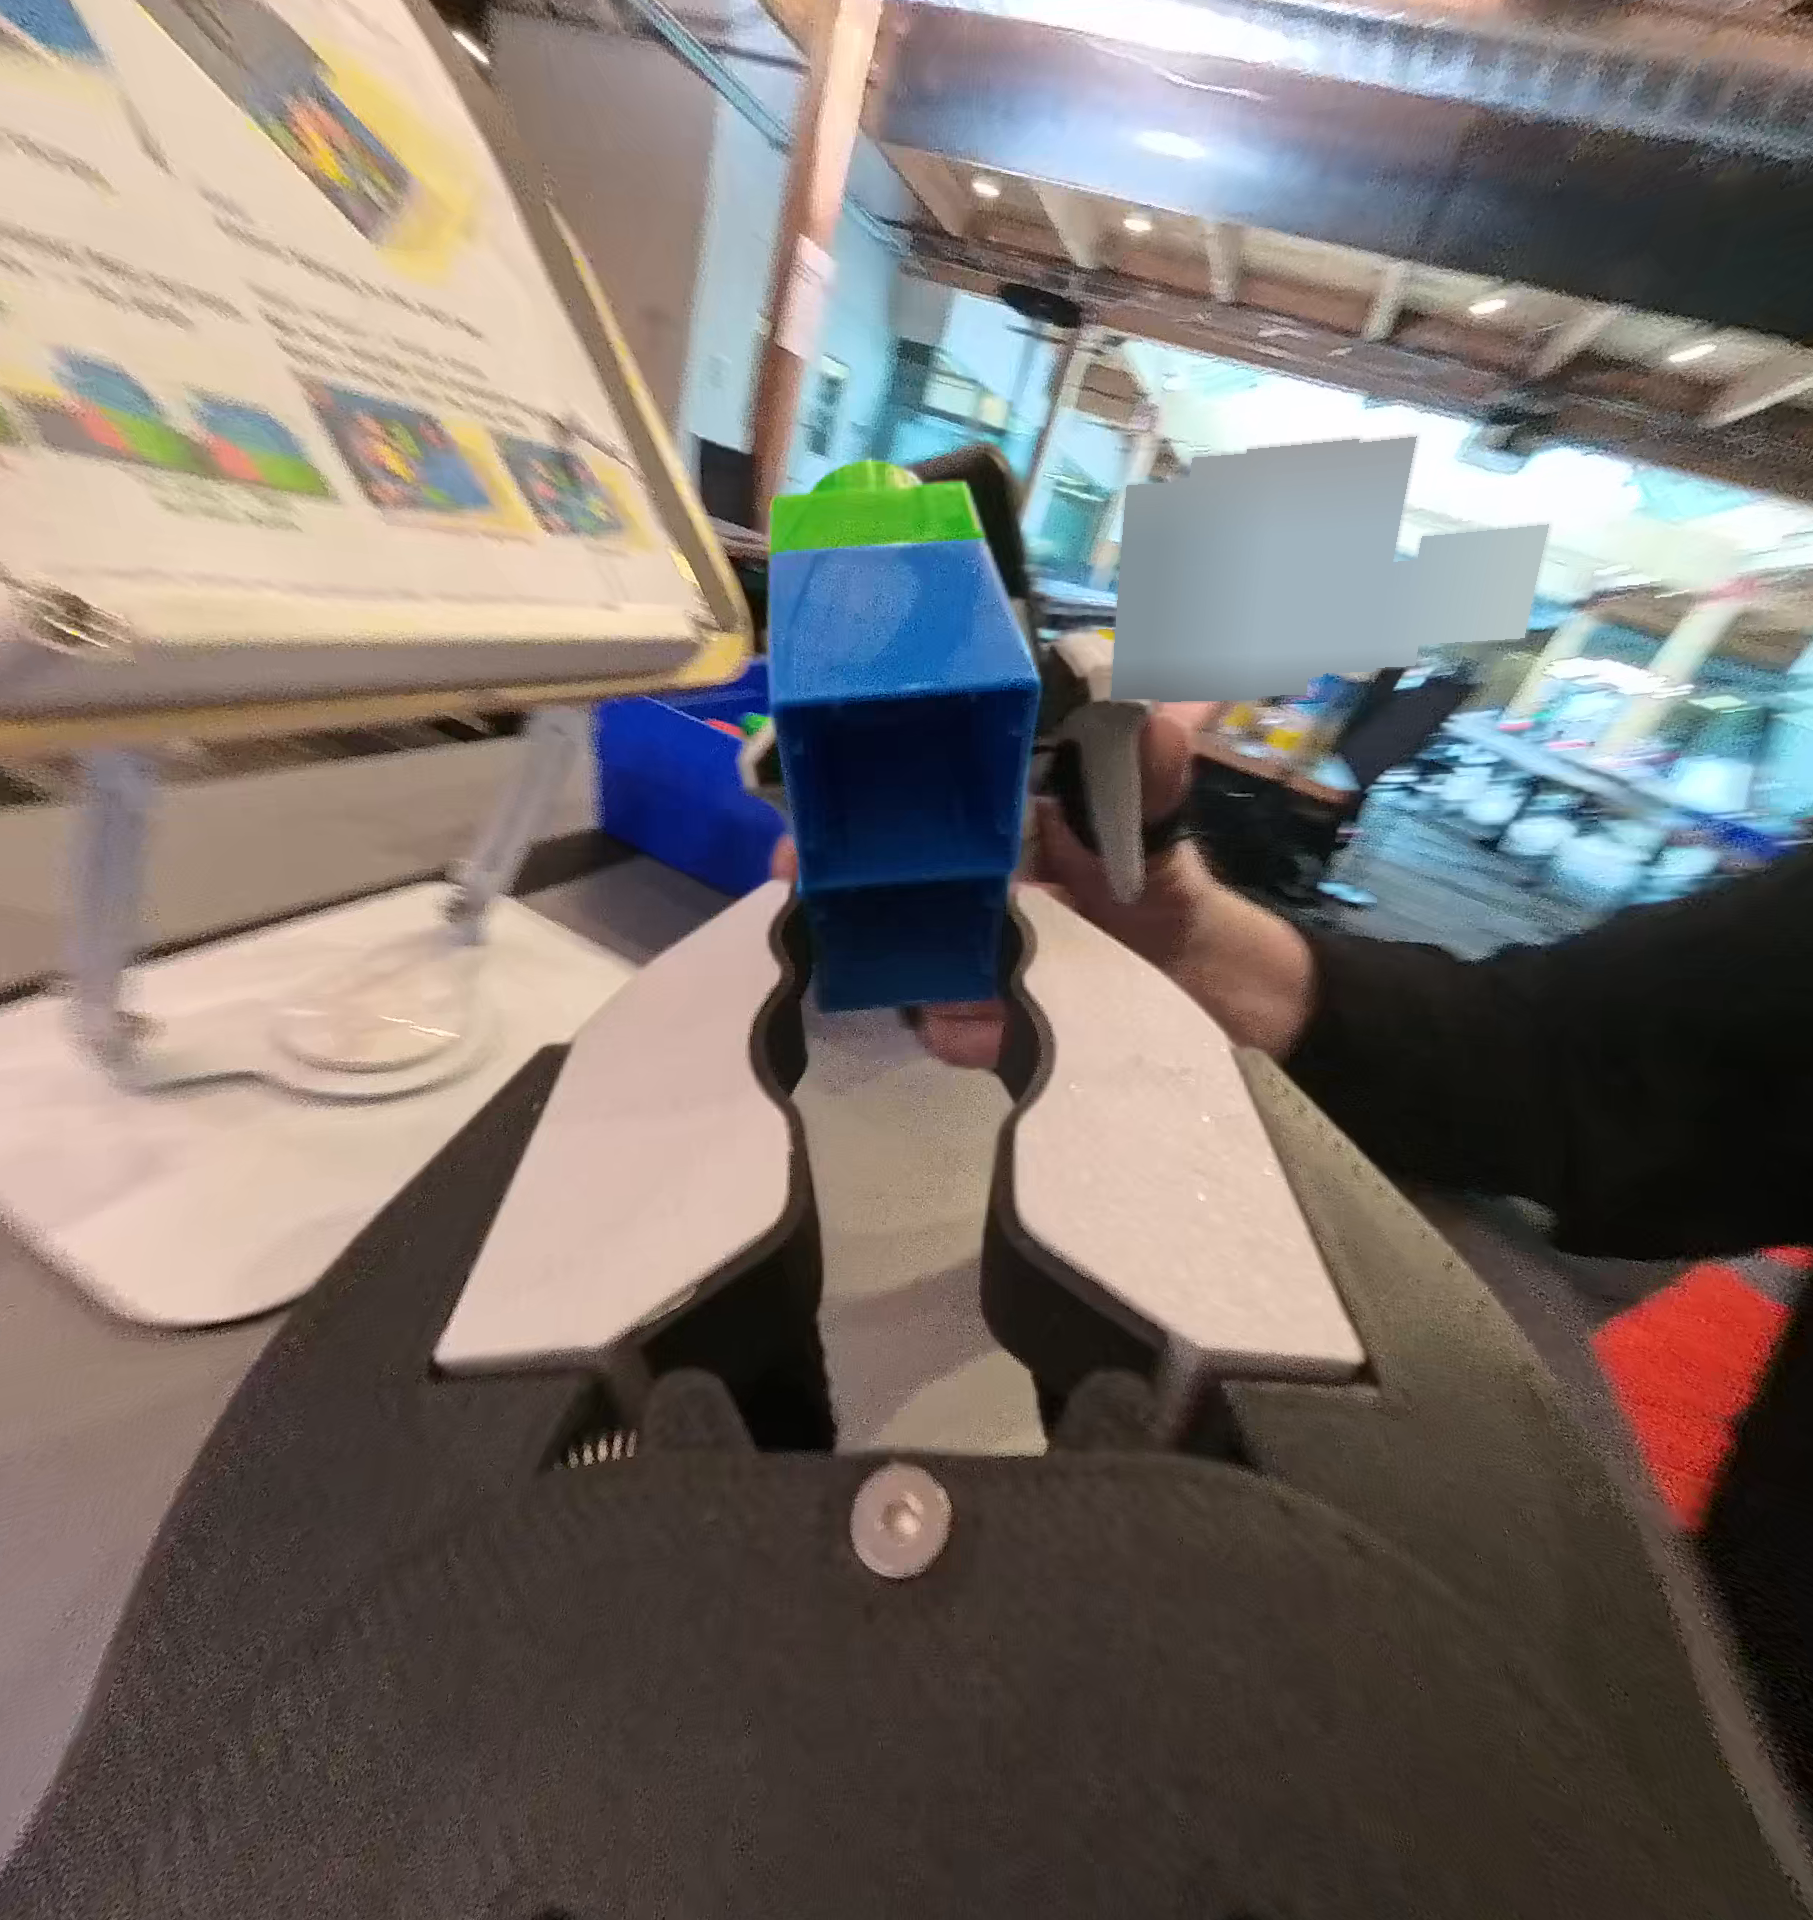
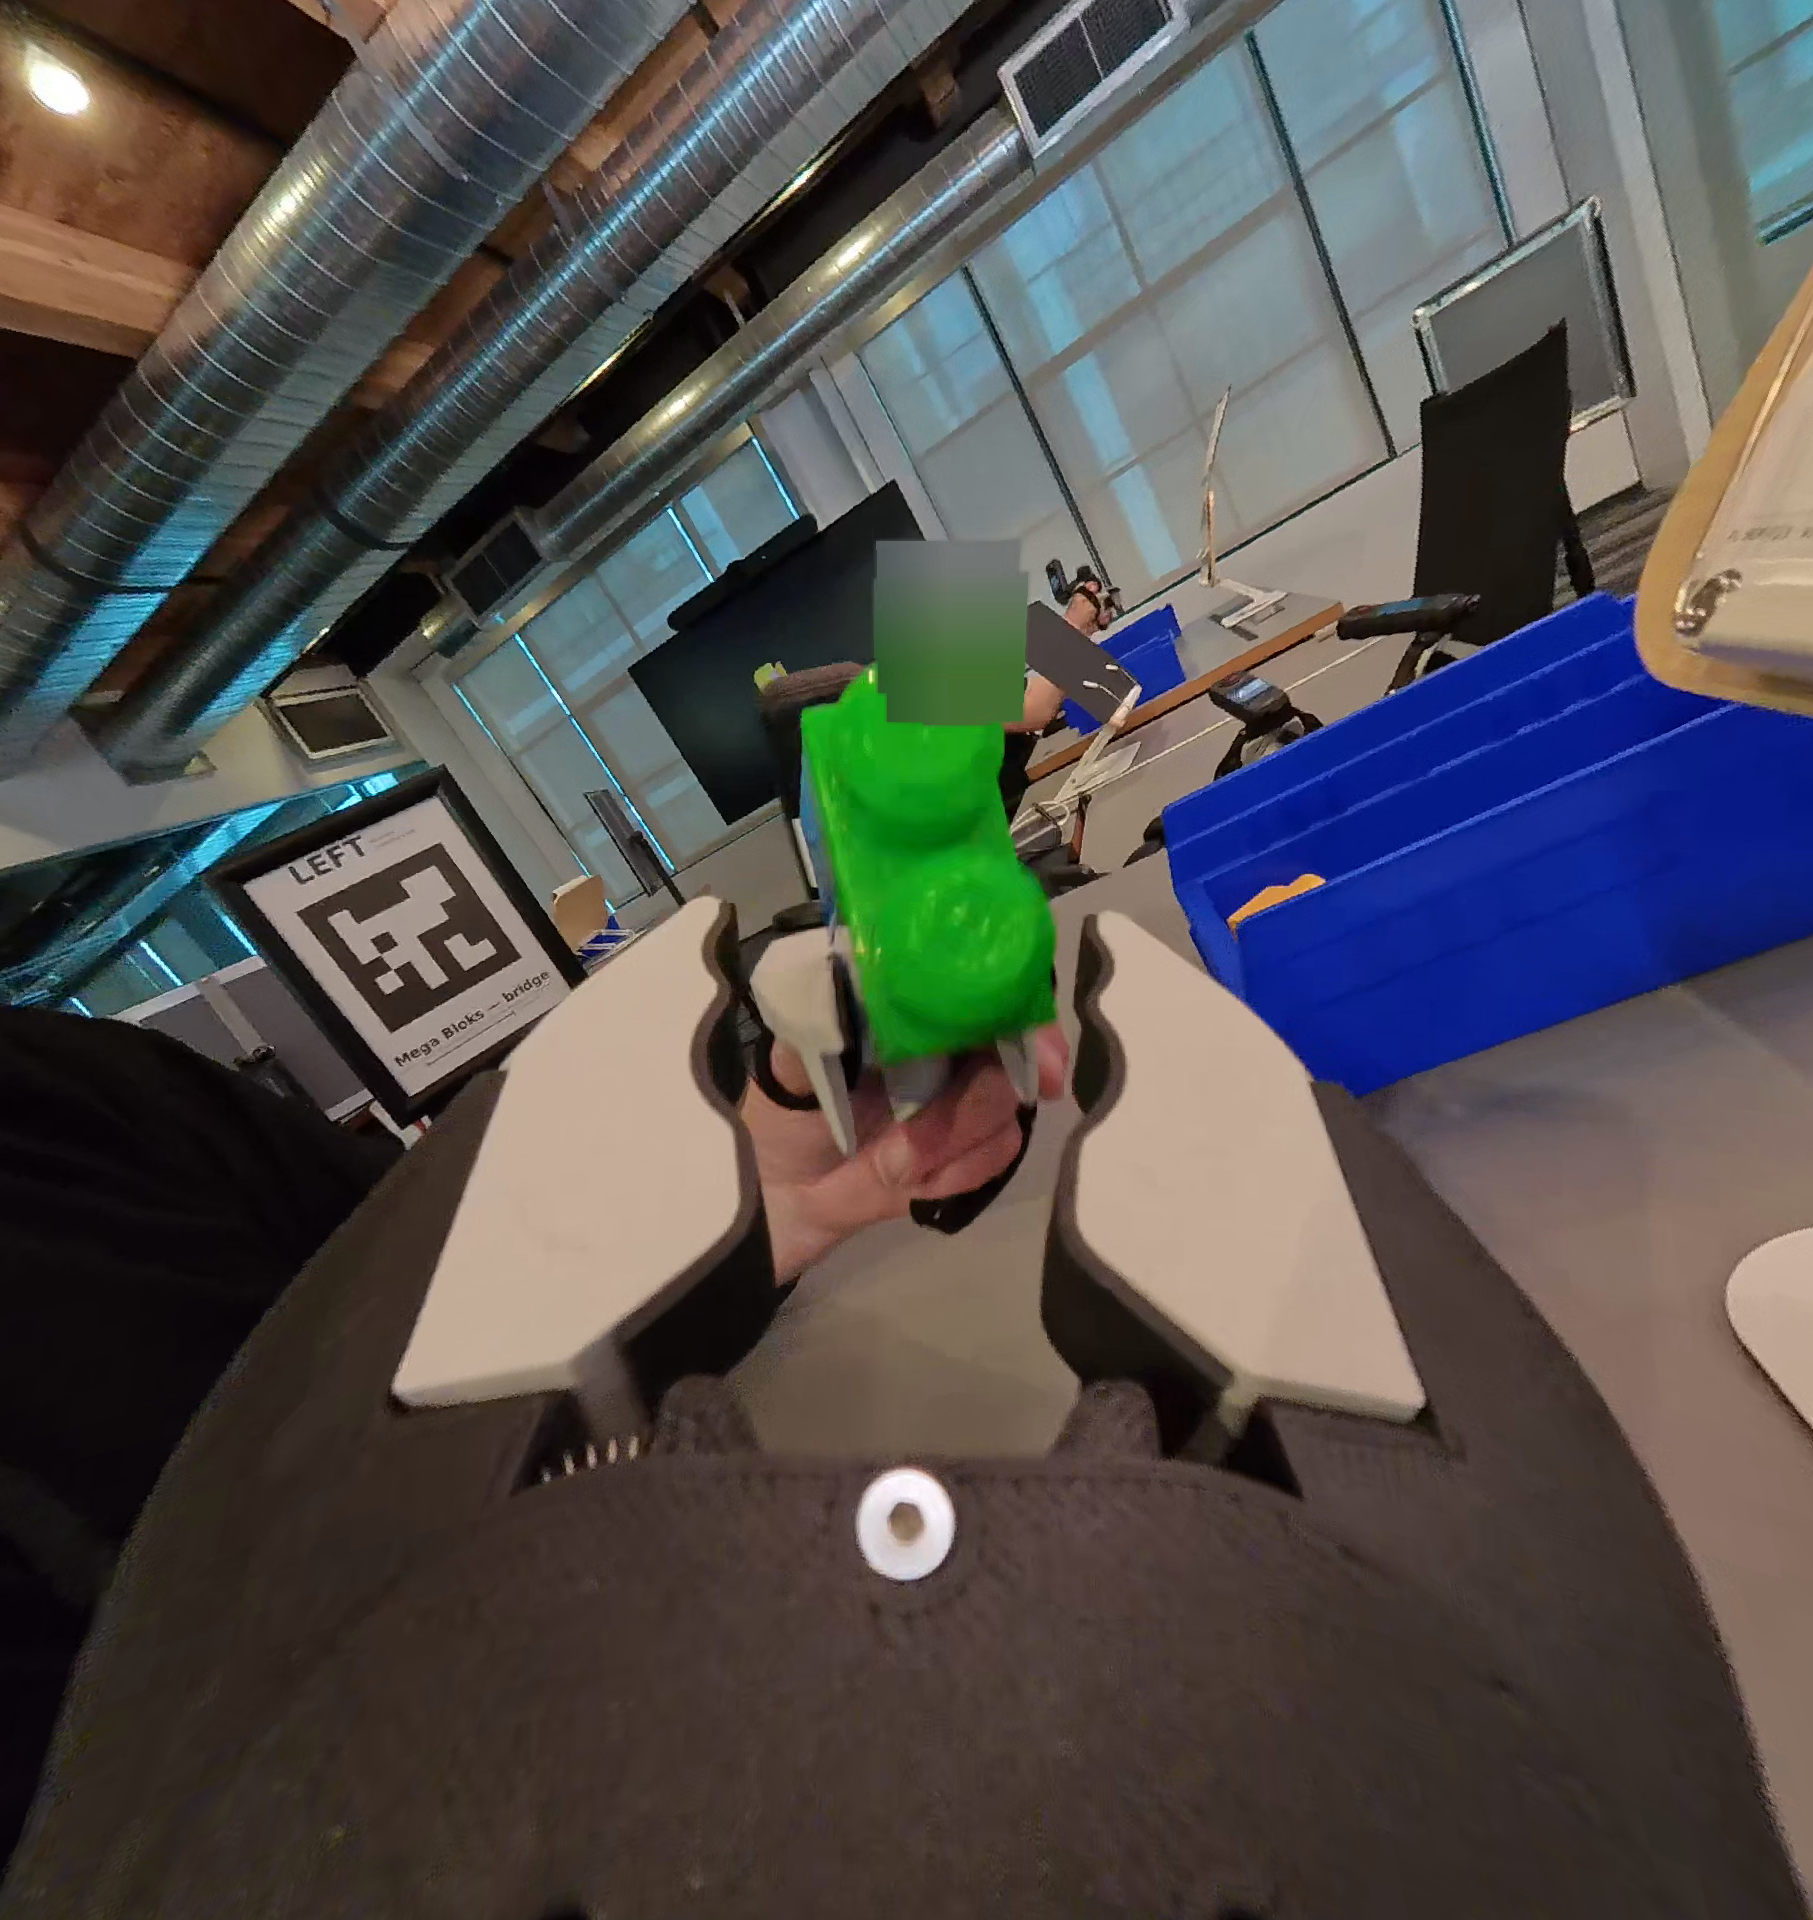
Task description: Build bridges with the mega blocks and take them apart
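Observation:
In the left wrist view my left gripper (image 1: 902, 935) is shut on the lower end of a blue block (image 1: 902, 727), whose hollow underside faces the camera. A green block (image 1: 871, 514) is stuck on its far side. In the right wrist view the green block (image 2: 923, 894) shows its studs and stands between the fingers of my right gripper (image 2: 902, 956). That gripper is open, with a gap on each side of the block. The left gripper's fingertips (image 2: 798, 1008) show beyond the block. Both grippers are raised above the table.
A blue bin (image 2: 1504, 883) stands on the grey table (image 2: 1504, 1195); it also shows in the left wrist view (image 1: 673, 769). An instruction sheet on a clear stand (image 1: 258, 364) with a white base (image 1: 206, 1143) is at the left. A framed sign (image 2: 403, 956) stands farther back. Only a small space, under 4 cm, lies between the two pairs of fingers.

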The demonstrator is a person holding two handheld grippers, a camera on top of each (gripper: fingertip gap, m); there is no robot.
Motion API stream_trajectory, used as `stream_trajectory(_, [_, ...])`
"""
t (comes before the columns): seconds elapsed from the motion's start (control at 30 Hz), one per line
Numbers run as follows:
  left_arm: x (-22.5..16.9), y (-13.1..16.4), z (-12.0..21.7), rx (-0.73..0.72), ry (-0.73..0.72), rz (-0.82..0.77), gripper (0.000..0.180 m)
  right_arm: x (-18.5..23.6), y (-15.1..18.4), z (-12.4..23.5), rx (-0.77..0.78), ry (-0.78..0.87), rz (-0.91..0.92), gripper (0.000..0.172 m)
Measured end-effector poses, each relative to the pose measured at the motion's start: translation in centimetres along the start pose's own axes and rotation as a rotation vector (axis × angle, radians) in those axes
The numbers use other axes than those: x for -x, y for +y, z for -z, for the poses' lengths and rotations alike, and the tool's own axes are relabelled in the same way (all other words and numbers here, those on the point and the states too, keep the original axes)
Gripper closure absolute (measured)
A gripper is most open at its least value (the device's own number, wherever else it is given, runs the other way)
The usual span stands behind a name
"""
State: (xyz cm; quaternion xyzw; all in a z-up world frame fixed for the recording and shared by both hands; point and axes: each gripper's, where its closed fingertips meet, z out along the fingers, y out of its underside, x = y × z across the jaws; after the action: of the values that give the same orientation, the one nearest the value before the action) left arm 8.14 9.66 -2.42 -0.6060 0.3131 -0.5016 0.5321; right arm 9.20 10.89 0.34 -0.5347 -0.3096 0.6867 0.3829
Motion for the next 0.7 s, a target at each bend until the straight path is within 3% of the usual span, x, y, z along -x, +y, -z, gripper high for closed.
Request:
stream_trajectory(0.1, [1.7,-0.7,1.7,0.034,-0.209,-0.234,0.147,-0.7,-0.4,0.4,0.002,0.028,-0.023,0.101])
stream_trajectory(0.23, [3.5,-1.7,3.5,0.151,-0.493,-0.571,0.146,-0.3,-0.2,0.3,0.029,0.006,-0.057,0.106])
stream_trajectory(0.37, [4.4,-1.8,4.0,0.342,-0.714,-0.939,0.146,-0.2,0.8,-0.6,0.042,-0.007,-0.117,0.102])
stream_trajectory(0.63, [4.8,-0.2,2.0,0.626,-0.834,-1.464,0.147,-1.2,1.4,-1.1,-0.034,0.029,-0.228,0.087])
stream_trajectory(0.7, [4.6,-0.3,1.5,0.655,-0.819,-1.574,0.147,-1.8,1.3,-0.8,-0.076,0.037,-0.27,0.093])
